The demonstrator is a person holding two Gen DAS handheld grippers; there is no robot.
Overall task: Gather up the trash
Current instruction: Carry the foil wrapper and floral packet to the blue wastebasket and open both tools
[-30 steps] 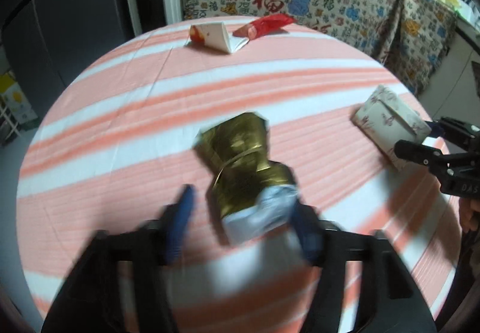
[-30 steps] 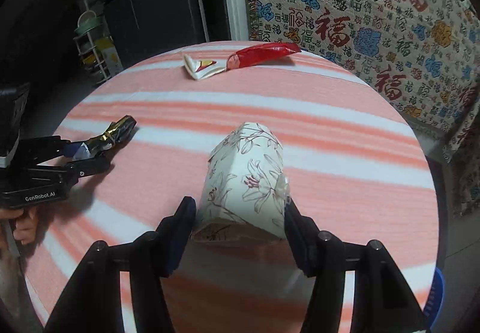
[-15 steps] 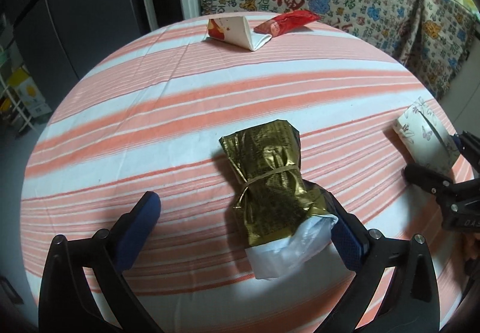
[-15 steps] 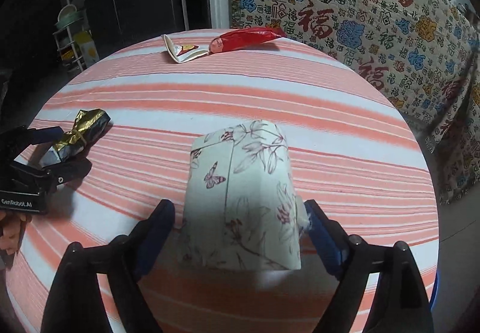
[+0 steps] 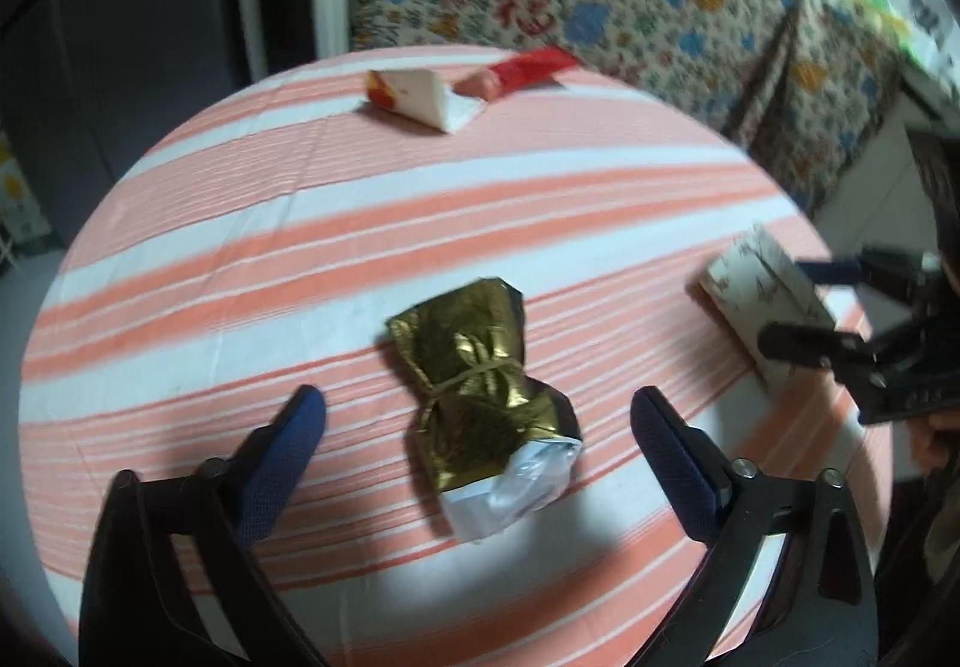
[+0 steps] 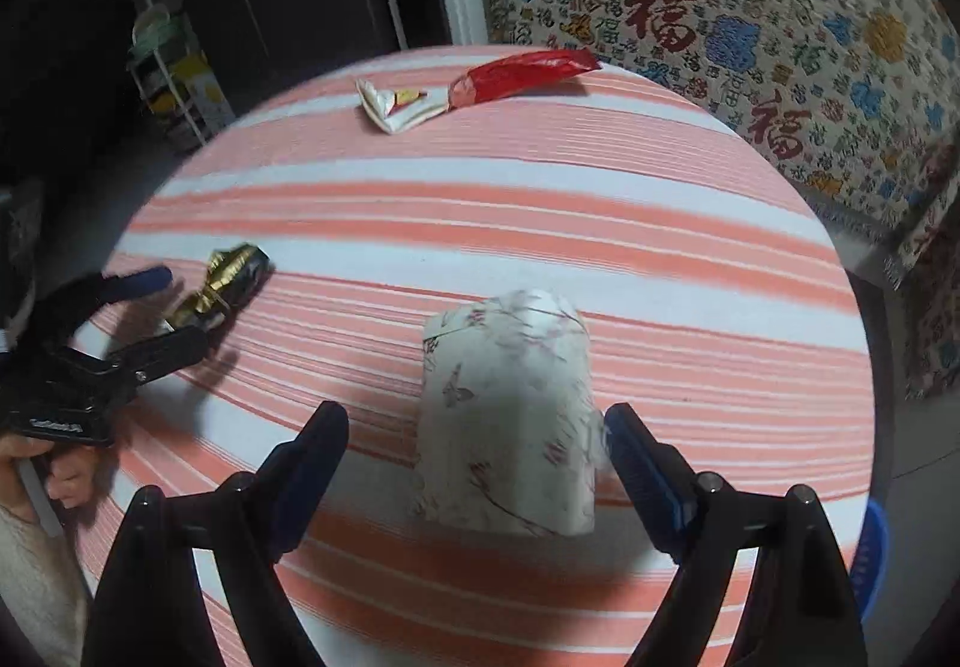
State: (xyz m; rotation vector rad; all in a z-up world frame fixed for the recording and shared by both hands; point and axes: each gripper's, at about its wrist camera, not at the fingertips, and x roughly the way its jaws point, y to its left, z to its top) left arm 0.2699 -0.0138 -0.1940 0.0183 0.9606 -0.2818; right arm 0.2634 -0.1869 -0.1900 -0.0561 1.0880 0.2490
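A crumpled gold foil wrapper [image 5: 480, 385] with a white plastic end lies on the striped tablecloth [image 5: 240, 247]. It sits between the fingers of my left gripper [image 5: 477, 409], whose jaws are closing, with gaps on both sides. A flattened floral paper box [image 6: 507, 415] lies between the fingers of my right gripper [image 6: 474, 418], whose jaws are also closing. Its right pad is near the box's edge and the left pad stands apart. Each wrist view shows the other gripper [image 6: 180, 307] [image 5: 786, 307] at the side with its item [image 6: 231, 277] [image 5: 762, 295].
At the table's far edge lie a folded white-and-red paper wrapper [image 5: 420, 96] and a red foil wrapper [image 5: 519, 69]. A patterned cloth [image 6: 720, 6] hangs behind the table. A small shelf [image 6: 174, 84] stands left, dark cabinets behind. A hand [image 6: 60, 475] holds the left gripper.
Both grippers were shut on their items a second ago. Both have let go, so the gold wrapper and the floral box now lie free between open fingers.
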